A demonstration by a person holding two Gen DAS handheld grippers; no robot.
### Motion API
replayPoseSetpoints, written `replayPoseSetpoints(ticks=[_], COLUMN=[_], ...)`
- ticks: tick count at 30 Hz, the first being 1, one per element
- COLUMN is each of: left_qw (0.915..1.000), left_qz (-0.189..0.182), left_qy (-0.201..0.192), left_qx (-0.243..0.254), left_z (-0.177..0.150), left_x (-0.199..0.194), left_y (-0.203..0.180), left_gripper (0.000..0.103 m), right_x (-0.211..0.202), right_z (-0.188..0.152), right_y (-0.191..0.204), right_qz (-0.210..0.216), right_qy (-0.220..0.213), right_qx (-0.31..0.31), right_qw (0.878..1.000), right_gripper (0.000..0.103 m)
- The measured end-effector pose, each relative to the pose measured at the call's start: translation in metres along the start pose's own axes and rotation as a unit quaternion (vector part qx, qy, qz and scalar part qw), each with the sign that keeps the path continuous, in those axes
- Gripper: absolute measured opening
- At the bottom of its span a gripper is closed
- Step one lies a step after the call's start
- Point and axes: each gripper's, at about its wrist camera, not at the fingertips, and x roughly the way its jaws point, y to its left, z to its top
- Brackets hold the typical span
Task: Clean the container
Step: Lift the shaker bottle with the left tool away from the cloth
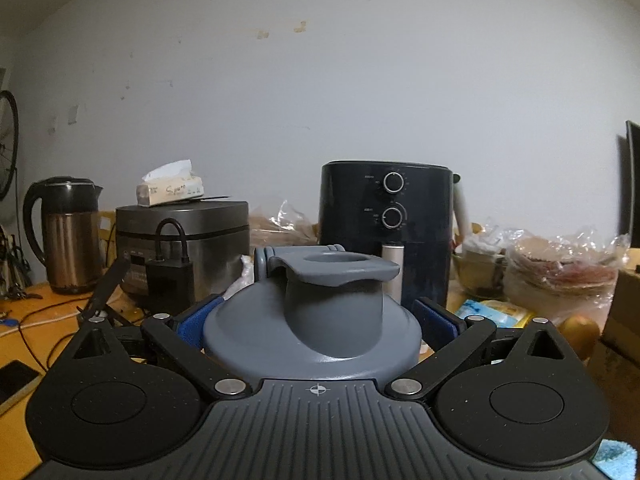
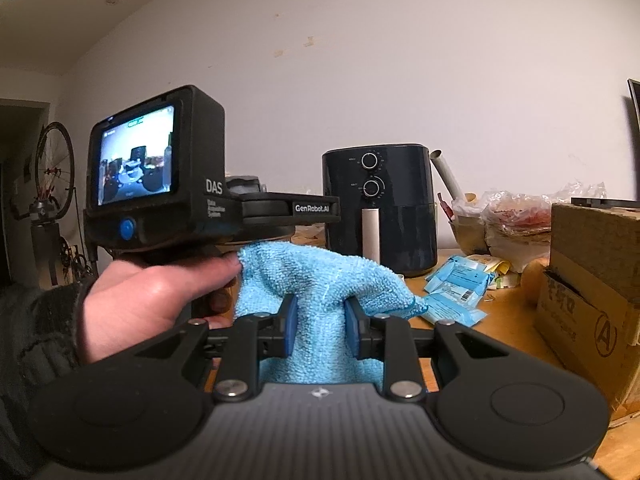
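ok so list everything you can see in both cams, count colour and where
container: 1, grey lidded, in left gripper
cloth: 1, light blue, in right gripper
air fryer: 1, dark, back centre
kettle: 1, steel and black, back left
rice cooker: 1, grey, beside kettle
tissue pack: 1, white, on rice cooker
cardboard box: 1, brown, right
left gripper: shut on container
right gripper: shut on cloth
hand: 1, holding left gripper

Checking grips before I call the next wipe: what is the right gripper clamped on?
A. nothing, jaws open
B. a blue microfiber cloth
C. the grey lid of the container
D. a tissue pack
B: in the right wrist view the right gripper has its blue pads pinching the blue cloth, while the grey container lid sits between the left gripper fingers.
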Motion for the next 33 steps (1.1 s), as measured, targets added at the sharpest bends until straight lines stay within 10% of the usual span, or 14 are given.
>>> replayPoseSetpoints(ticks=[33], left_qw=[0.9943], left_qz=[-0.105], left_qy=[-0.005], left_qx=[0.014], left_z=[-0.003], left_x=[0.005], left_y=[0.030], left_gripper=[0.095], right_x=[0.002], right_z=[0.005], right_y=[-0.004], right_qz=[-0.021], right_qy=[-0.004], right_qx=[-0.004], right_qw=[1.000], right_gripper=[0.021])
